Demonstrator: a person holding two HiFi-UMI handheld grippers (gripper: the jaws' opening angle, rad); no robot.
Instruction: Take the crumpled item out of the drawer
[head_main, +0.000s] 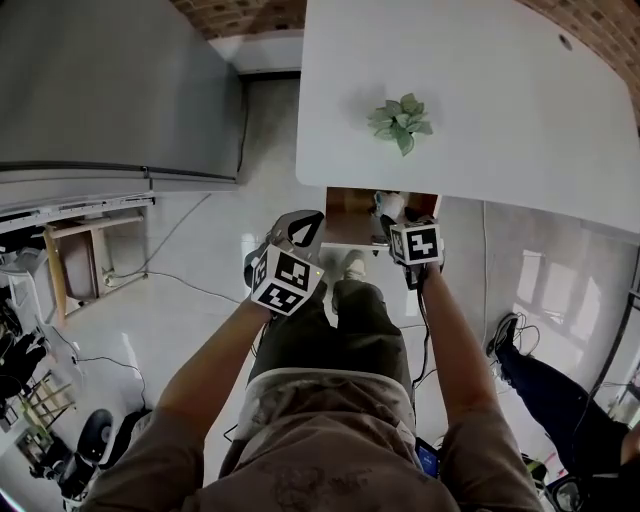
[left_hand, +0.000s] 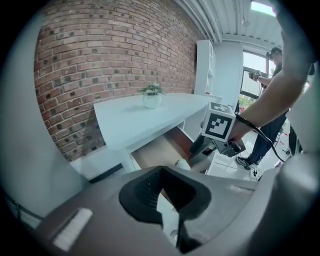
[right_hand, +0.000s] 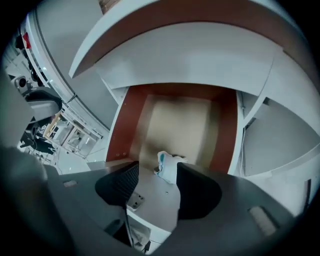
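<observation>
Head view first: the drawer (head_main: 345, 218) stood pulled out from under the white table (head_main: 500, 120), just below the centre of the frame, and both arms stretched forward and down toward it. The right gripper (head_main: 398, 226) reached over the drawer's right end, where the crumpled item (head_main: 389, 204) showed as a pale scrap. That arm was nearly straight, with its marker cube facing up. The left gripper (head_main: 303, 230) hung tilted at the drawer's left, outside it, seemingly parked clear to give the right one room. A small potted plant (head_main: 402, 122) sat on the tabletop, out of play.

Left gripper view: the jaws were parted with nothing between them, aimed across at the open drawer and at the right gripper, right of centre.

Right gripper view, and here was the action: the jaws were wide apart, looking steeply down into the drawer. The crumpled item lay on the wooden bottom near the front edge, lower centre of the frame, in line with the gap and nearer the right-hand pad (right_hand: 200, 192). No contact could be confirmed. It read as lined up for the pinch, not yet gripped.
</observation>
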